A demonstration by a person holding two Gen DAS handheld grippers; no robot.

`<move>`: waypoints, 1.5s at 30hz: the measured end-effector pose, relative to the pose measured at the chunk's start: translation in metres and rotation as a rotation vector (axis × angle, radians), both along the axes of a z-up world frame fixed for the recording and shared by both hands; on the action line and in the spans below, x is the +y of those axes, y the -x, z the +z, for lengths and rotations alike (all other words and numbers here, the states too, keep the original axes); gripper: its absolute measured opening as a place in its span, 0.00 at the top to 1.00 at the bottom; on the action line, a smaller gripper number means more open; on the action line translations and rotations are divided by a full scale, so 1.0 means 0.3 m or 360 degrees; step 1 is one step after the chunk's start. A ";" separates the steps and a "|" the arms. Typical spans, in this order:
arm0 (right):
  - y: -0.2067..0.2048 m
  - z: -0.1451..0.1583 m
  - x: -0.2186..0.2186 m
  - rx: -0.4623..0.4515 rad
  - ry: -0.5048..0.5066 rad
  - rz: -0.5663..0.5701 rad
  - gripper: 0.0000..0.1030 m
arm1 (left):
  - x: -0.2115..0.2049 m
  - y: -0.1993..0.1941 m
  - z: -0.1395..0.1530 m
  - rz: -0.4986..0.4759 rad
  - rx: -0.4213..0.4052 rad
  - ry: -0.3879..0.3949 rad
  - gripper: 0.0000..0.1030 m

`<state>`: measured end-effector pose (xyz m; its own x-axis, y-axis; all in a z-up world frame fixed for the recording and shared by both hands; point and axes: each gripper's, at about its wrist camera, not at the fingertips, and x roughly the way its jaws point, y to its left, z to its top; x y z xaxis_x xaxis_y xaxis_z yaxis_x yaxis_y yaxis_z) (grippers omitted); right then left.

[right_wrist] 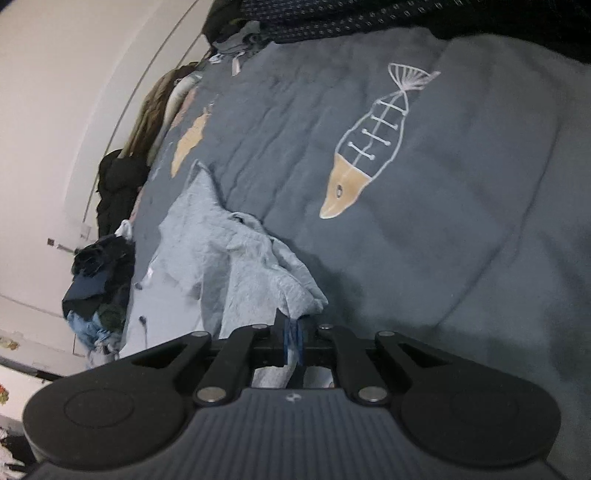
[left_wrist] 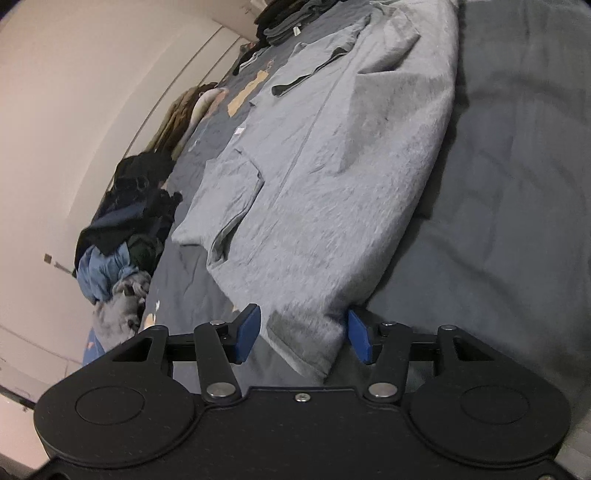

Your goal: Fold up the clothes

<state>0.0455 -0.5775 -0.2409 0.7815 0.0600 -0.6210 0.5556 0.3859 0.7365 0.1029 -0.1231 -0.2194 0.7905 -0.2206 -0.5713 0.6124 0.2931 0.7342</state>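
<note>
A light grey sweatshirt [left_wrist: 314, 177] lies spread on the dark grey bed cover [left_wrist: 509, 184], partly folded over on its right side. My left gripper [left_wrist: 303, 334] is open, its blue pads [left_wrist: 248, 332] either side of the garment's near hem corner. In the right wrist view the same grey sweatshirt [right_wrist: 229, 266] is bunched and lifted. My right gripper [right_wrist: 292, 341] is shut on an edge of it, with cloth pinched between the blue pads.
A pile of dark and blue clothes [left_wrist: 122, 225] lies at the bed's left edge by the white wall [left_wrist: 74, 110]. Folded dark clothes [left_wrist: 288, 18] sit stacked at the far end. The cover bears a fish print [right_wrist: 364, 147].
</note>
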 end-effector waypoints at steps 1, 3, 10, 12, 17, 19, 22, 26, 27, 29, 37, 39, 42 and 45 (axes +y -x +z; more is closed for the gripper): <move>-0.005 -0.002 0.003 0.0005 0.0010 -0.0003 0.94 | -0.005 0.000 -0.009 -0.0014 -0.0015 -0.0018 0.50; -0.008 -0.005 0.011 0.0014 0.0032 -0.0006 0.93 | -0.011 0.005 -0.030 -0.0057 -0.0063 -0.0066 0.50; -0.003 -0.001 0.017 0.0051 0.0053 0.0021 0.85 | -0.006 0.010 -0.024 -0.0059 -0.0032 -0.0077 0.51; 0.005 0.009 0.016 0.0056 0.0047 0.0028 0.78 | 0.010 0.022 0.000 -0.0058 0.0028 -0.0050 0.51; 0.001 0.017 0.024 0.0076 0.0058 0.0065 0.63 | 0.006 0.022 -0.018 -0.0067 0.0025 -0.0080 0.50; -0.014 0.011 0.033 0.0085 0.0065 0.0077 0.61 | -0.012 0.014 -0.044 -0.0091 -0.0004 -0.0117 0.50; -0.026 0.005 0.041 0.0082 0.0090 0.0087 0.58 | -0.035 -0.017 -0.058 -0.0073 -0.0036 -0.0092 0.50; -0.031 0.004 0.038 0.0044 0.0106 0.0092 0.61 | -0.040 -0.054 -0.040 -0.0034 0.0060 -0.0033 0.82; -0.032 0.006 0.038 0.0035 0.0116 0.0097 0.63 | -0.043 -0.057 -0.032 -0.0025 0.0078 -0.0025 0.85; -0.034 0.013 0.038 0.0020 0.0148 0.0114 0.97 | -0.048 -0.064 -0.015 -0.0005 0.0117 -0.0005 0.90; 0.008 0.072 0.018 -0.0162 0.0049 0.0065 0.97 | -0.017 -0.092 0.135 0.0086 0.0377 0.0173 0.93; 0.032 0.083 0.014 -0.0192 -0.0012 0.0052 0.97 | -0.006 -0.092 0.170 0.0090 0.0440 0.0209 0.94; 0.070 0.101 0.012 -0.0197 -0.0079 0.0036 0.98 | 0.021 -0.085 0.213 0.0094 0.0535 0.0255 0.94; 0.114 0.140 0.018 -0.0176 -0.0100 0.0027 0.98 | 0.051 -0.047 0.247 0.0065 0.0651 0.0263 0.94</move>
